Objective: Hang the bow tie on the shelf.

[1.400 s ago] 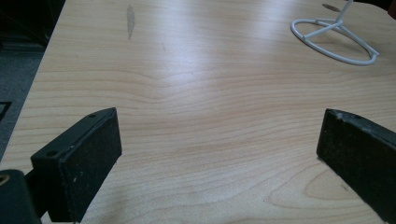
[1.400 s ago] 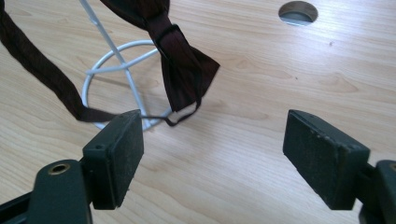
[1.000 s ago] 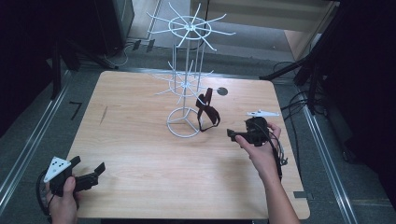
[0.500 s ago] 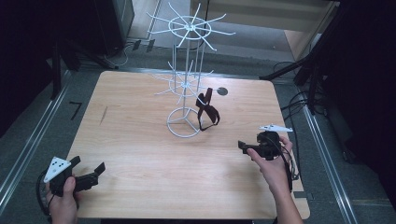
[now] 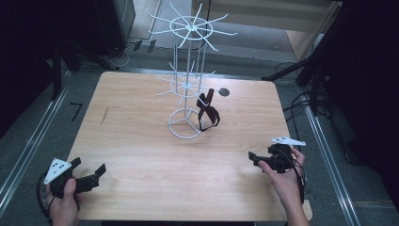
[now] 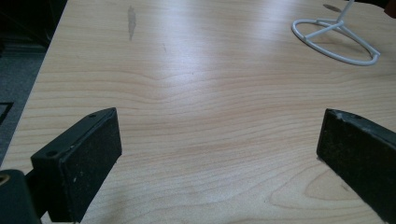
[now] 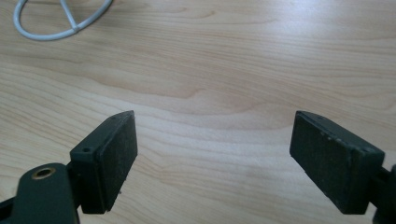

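A white wire display rack [image 5: 188, 89] stands on its ring base [image 5: 184, 123] at the middle of the wooden table [image 5: 141, 141]. A dark brown strap [image 5: 207, 111] hangs from one of its lower hooks. My left gripper [image 5: 89, 166] rests open at the near left corner, and bare wood lies between its jaws [image 6: 217, 154]. My right gripper [image 5: 253, 159] is open near the front right, with nothing but tabletop between its jaws [image 7: 215, 154]. The rack's ring base appears far off in both gripper views [image 6: 336, 42] [image 7: 60, 23].
A small dark round spot [image 5: 224, 92] marks the table behind the rack. Metal rails [image 5: 28, 146] run along the floor on both sides, and cables [image 5: 301, 101] lie on the floor at the right. A dark streak [image 6: 131, 19] marks the wood at the left.
My right gripper has pulled back from beside the strap toward the near right edge of the table. The left gripper has stayed put.
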`<control>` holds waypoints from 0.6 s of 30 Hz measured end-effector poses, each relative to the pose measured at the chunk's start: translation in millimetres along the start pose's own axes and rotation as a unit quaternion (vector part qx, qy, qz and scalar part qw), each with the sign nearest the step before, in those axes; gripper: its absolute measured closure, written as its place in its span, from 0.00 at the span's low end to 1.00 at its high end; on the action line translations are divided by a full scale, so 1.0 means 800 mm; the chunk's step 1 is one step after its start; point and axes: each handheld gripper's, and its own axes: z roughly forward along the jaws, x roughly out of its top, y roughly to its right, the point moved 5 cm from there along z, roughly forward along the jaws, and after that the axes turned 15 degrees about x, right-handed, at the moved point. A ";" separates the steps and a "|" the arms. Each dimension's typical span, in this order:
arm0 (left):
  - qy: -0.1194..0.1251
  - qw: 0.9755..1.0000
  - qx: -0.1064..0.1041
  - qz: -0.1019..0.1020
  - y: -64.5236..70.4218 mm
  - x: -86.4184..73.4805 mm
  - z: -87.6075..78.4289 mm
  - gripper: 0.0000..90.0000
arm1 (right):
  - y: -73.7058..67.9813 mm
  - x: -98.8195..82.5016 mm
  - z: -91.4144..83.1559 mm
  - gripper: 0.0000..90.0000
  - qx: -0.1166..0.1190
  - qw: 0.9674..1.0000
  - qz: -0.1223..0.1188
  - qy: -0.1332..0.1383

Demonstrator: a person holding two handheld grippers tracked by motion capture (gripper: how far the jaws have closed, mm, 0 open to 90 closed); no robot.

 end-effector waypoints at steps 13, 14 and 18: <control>0.000 1.000 0.001 0.001 0.000 0.000 0.000 0.00 | 0.026 -0.034 -0.025 0.17 -0.015 1.000 0.016 0.016; 0.000 1.000 0.001 0.001 0.000 0.000 0.000 0.00 | 0.029 -0.038 -0.028 0.17 -0.016 1.000 0.018 0.019; 0.001 1.000 0.002 0.000 0.000 0.000 0.000 0.00 | 0.039 -0.050 -0.037 0.16 -0.022 0.999 0.025 0.024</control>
